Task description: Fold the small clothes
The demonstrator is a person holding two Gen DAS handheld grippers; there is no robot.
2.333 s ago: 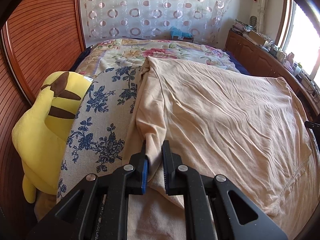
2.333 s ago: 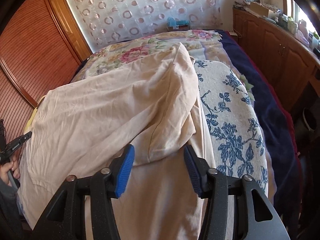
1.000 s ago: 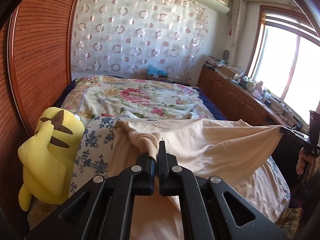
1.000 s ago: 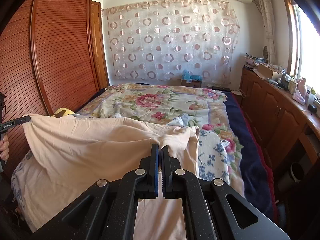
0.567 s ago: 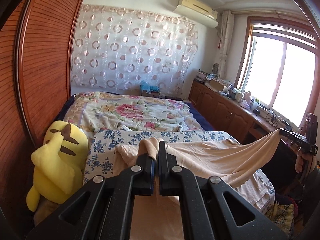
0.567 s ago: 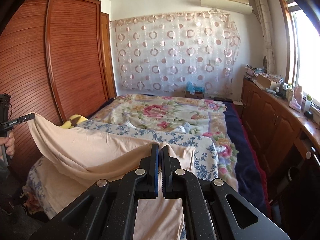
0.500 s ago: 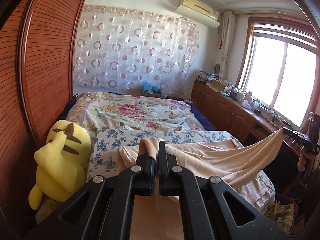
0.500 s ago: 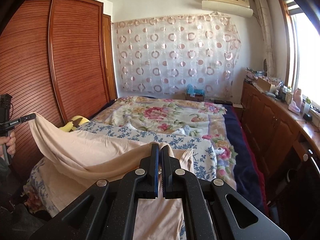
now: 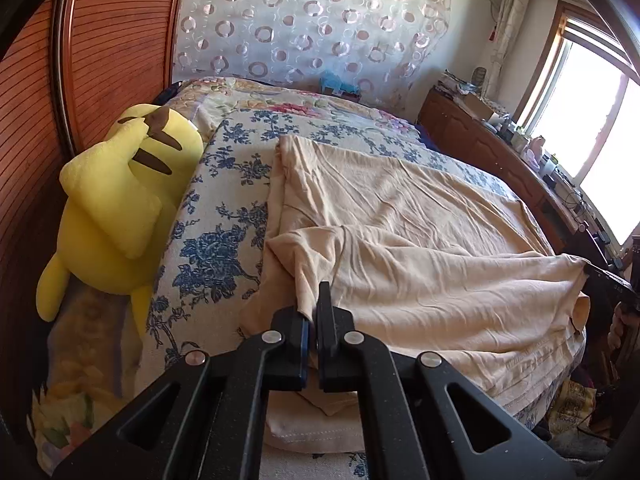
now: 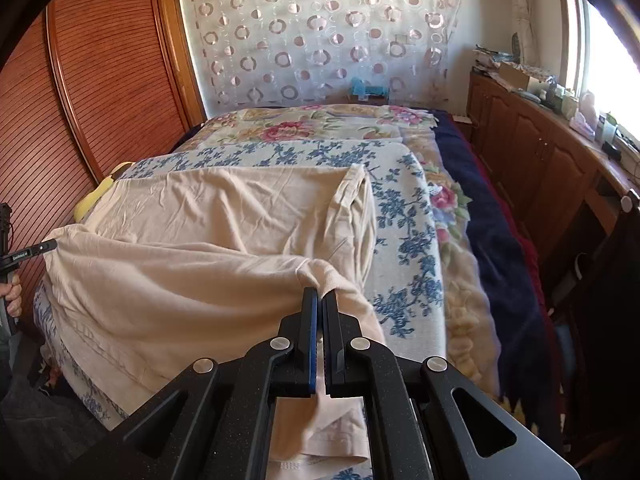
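The bed point(image 9: 224, 208) carries everything: a blue-flowered cover with a floral quilt point(image 10: 320, 124) beyond it, and a yellow plush toy point(image 9: 120, 200) lying along its left edge against the wooden wardrobe point(image 9: 116, 40). Across the near half of the bed lies the beige garment point(image 9: 400, 240), spread wide; its far portion rests flat and creased on the cover, while its near edge is raised off the bed and strung between the two tools, the cloth sagging in a shallow curve between them.

That sag suggests a light, limp knit with no stiffness of its own: it will drape and wrinkle wherever it is unsupported, and it looks matte enough not to slip from the pads. Corners and hems look like the places to hold, since a pinch in mid-panel would only bunch it.

The left tool point(image 9: 313, 312) is closed narrow on a gathered corner of the cloth. The right tool point(image 10: 320, 312) is likewise clamped tight on the opposite corner, where a ribbed-looking edge bunches just above its tips.
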